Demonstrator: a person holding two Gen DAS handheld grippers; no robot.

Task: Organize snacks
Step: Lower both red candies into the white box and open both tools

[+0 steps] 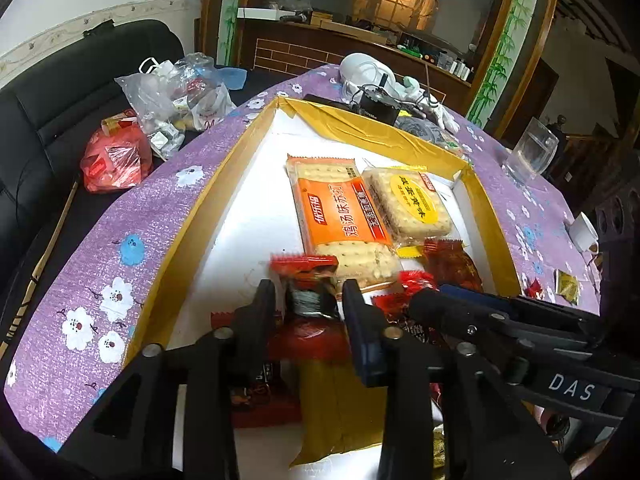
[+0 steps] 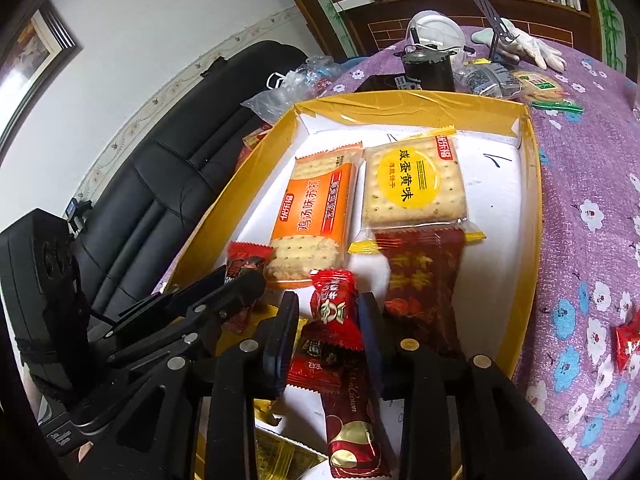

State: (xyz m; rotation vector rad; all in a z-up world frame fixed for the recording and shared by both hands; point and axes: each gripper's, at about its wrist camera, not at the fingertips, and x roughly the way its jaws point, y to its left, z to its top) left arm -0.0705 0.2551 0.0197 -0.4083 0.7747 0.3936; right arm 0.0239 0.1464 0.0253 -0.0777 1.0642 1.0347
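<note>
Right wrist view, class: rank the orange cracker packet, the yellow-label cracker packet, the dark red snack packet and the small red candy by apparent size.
1. Orange cracker packet
2. Yellow-label cracker packet and dark red snack packet: too alike to rank.
3. Small red candy, though nearest the camera.

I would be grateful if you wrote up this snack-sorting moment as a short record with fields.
container: yellow-rimmed tray on a purple floral cloth
crackers: orange pack beside yellow-label pack, both flat in the tray
left hand-held gripper: open around a small red wrapped snack
right hand-held gripper: open around a red candy
outside tray: red candy on the cloth
</note>
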